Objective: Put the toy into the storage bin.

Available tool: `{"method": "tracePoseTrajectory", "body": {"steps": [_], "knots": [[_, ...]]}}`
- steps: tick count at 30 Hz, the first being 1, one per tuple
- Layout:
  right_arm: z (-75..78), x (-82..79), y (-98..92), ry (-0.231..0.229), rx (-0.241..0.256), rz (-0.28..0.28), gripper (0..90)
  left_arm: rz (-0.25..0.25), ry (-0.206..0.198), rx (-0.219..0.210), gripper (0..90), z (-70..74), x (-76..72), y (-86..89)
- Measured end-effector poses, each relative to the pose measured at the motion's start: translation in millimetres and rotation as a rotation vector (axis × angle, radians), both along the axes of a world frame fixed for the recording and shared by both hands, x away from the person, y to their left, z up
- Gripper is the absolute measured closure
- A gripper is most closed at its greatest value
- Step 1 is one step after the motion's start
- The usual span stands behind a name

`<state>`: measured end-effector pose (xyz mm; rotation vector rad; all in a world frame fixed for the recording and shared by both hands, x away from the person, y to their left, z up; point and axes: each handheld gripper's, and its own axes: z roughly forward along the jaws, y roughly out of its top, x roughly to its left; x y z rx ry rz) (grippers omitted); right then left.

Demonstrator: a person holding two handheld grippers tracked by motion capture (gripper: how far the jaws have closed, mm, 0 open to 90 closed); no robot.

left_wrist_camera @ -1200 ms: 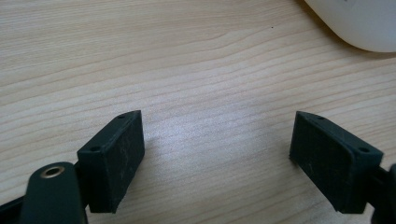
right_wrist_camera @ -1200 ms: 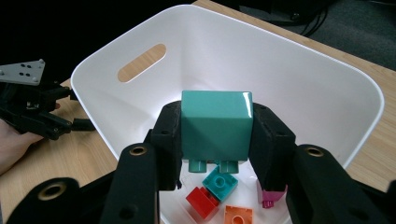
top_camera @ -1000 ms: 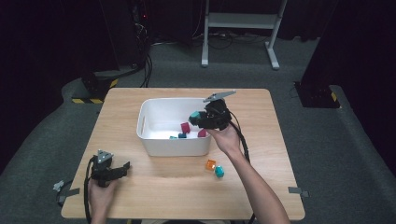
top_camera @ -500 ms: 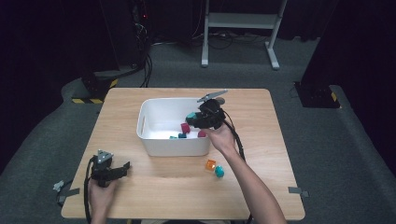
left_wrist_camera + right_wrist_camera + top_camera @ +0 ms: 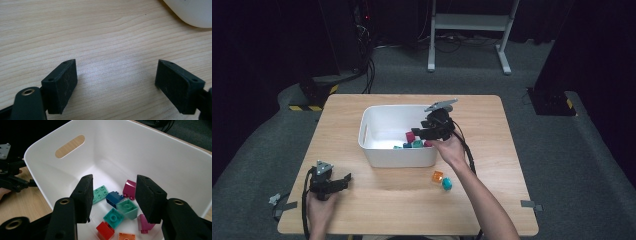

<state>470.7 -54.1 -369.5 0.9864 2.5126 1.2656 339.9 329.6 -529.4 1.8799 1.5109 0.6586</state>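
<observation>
Nearby, orange brick (image 5: 437, 176), teal brick (image 5: 447, 183), beside bin (image 5: 377, 155).

- The right gripper (image 5: 422, 134) has shifted leftward, from the white bin's (image 5: 377, 150) right rim to above its inside.
- A teal brick it carried a second ago is gone from between its fingers (image 5: 85, 195); they now stand apart, empty.

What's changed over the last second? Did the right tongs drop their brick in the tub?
Yes, it seems. The right tongs held a teal brick over the white tub's right edge; now they hang open and empty over the bricks inside, having shifted slightly left and lower. Which teal brick was dropped I can't tell. Unchanged: the left tongs open on the table, the orange brick and teal piece outside the tub.
</observation>
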Motion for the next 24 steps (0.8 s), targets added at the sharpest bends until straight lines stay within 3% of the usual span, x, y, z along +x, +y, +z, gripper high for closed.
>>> {"method": "tracePoseTrajectory", "body": {"steps": [13,24], "knots": [[2.7,-30.8,-54.1,-0.064,0.076,-0.072,46.4,0.0,0.0,0.0,17.9,0.0,0.0,-0.1],[-23.8,-58.4,-88.1,-0.069,0.076,-0.136,45.9,0.0,0.0,0.0,17.9,0.0,0.0,-0.1]]}}
